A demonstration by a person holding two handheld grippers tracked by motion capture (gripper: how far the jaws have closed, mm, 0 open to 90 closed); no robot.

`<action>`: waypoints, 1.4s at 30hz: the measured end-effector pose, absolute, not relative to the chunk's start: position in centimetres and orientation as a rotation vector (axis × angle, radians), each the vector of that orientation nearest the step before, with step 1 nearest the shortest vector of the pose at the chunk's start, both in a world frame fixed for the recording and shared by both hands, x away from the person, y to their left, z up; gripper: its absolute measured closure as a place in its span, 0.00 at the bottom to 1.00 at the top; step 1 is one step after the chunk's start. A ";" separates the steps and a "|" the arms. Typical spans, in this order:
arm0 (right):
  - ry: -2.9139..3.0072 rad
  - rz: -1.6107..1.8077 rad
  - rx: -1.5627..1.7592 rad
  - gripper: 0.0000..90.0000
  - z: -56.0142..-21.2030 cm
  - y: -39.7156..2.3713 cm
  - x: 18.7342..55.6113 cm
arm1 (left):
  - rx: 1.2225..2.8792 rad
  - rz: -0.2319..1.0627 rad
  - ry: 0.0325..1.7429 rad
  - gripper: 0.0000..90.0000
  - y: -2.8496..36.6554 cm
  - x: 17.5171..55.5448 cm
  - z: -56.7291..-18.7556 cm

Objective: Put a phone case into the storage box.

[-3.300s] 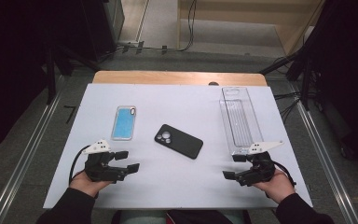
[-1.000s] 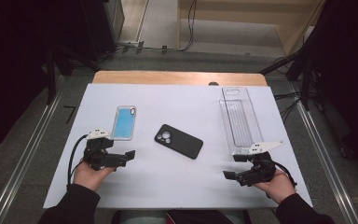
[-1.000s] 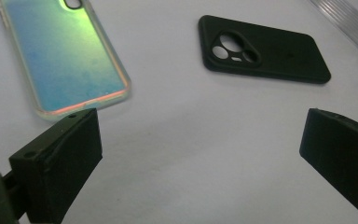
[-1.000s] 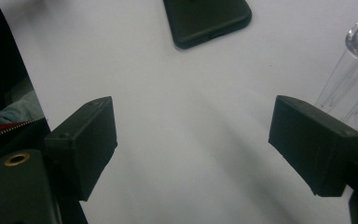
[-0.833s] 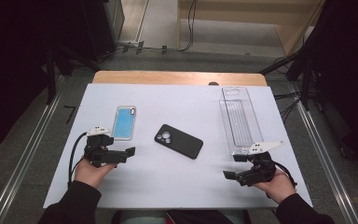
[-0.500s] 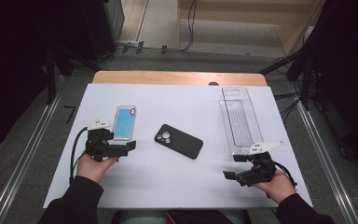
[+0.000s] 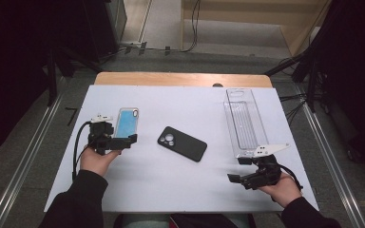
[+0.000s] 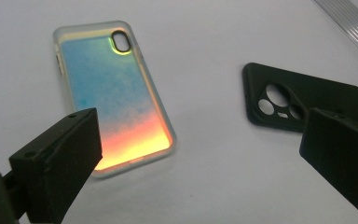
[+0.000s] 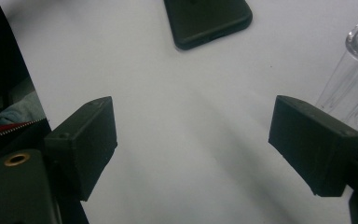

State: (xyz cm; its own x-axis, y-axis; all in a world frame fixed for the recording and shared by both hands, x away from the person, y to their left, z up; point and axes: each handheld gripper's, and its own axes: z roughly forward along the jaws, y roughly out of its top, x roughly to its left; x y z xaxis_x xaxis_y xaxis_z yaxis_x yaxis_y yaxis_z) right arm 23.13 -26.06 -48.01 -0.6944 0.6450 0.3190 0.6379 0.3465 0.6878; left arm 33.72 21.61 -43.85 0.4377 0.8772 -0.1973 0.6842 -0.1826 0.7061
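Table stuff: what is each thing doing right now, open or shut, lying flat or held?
Shiny case: flat on the table, back up, not held.
Black case: flat, camera holes up, untouched.
Clear tray: flat, empty.
Left gripper: open, over the near end of the shiny case.
Right gripper: open, nothing between the jaws.

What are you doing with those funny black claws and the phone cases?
A person holds a claw tool in each hand at a white table. The left gripper is open beside the near end of the shiny blue phone case, not touching it. The right gripper is open over bare table. The black phone case and the clear tray lie untouched.
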 end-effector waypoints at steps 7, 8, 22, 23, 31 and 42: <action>2.566 1.308 1.223 0.15 -48.0 -26.1 23.1 | 1.931 0.377 1.330 0.00 21.6 34.9 -43.8; 2.567 1.307 1.225 0.15 -48.0 -26.1 23.1 | 1.933 0.384 1.332 0.00 21.5 35.1 -43.8; 2.572 1.301 1.225 0.15 -48.0 -26.0 23.1 | 1.917 0.445 1.372 0.00 20.8 37.5 -44.2; 2.572 1.301 1.226 0.15 -48.0 -26.0 23.1 | 1.913 0.452 1.376 0.00 20.8 37.7 -44.2; 2.572 1.308 1.219 0.15 -48.0 -26.0 23.1 | 1.899 0.470 1.397 0.00 20.8 39.3 -44.1; 2.569 1.311 1.223 0.15 -47.9 -26.0 23.1 | 1.937 0.530 1.415 0.00 20.2 41.1 -45.1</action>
